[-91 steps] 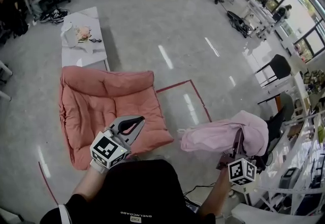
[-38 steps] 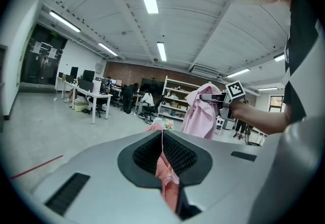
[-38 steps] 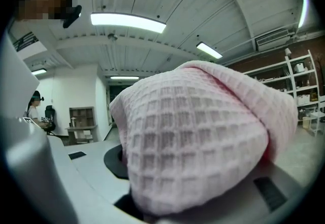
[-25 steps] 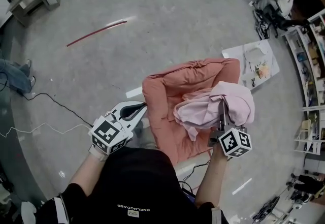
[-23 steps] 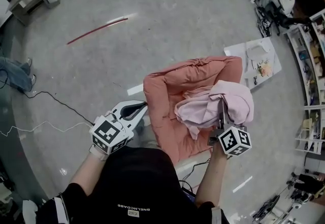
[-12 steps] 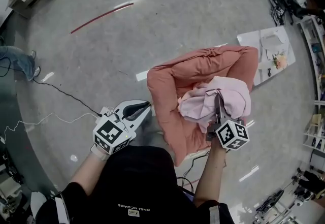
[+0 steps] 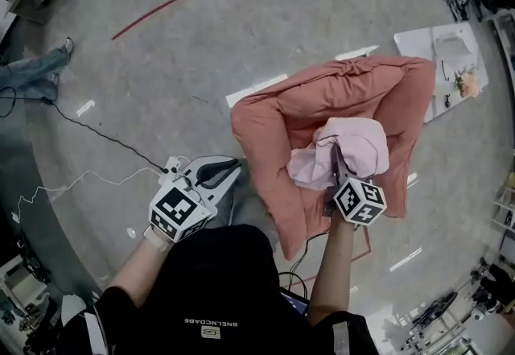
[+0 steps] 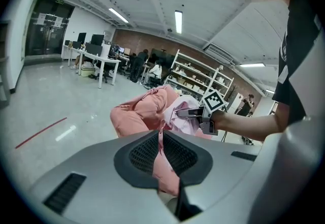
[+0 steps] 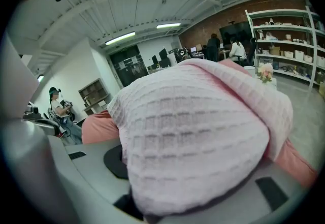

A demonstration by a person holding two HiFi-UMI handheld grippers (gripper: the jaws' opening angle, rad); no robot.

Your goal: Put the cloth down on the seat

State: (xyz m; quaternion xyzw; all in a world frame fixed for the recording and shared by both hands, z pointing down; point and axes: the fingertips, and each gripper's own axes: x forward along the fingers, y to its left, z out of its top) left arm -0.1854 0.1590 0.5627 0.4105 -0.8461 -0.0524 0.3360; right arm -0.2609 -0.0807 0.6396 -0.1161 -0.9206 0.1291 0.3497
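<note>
My right gripper (image 7: 332,156), jaws pinching the pink cloth (image 7: 358,140), has dropped low over the seat (image 7: 265,124)'s middle, so release looks close. My left gripper (image 7: 235,163) has its jaws pressed together, empty.

Bright, even light falls from long ceiling strips (image 8: 179,21), whose glare leaves pale streaks on the glossy floor (image 7: 161,80). Shadows are soft. Every view bows strongly at its edges, with black corners. In the right gripper view the close cloth (image 9: 203,131) looks slightly soft.
</note>
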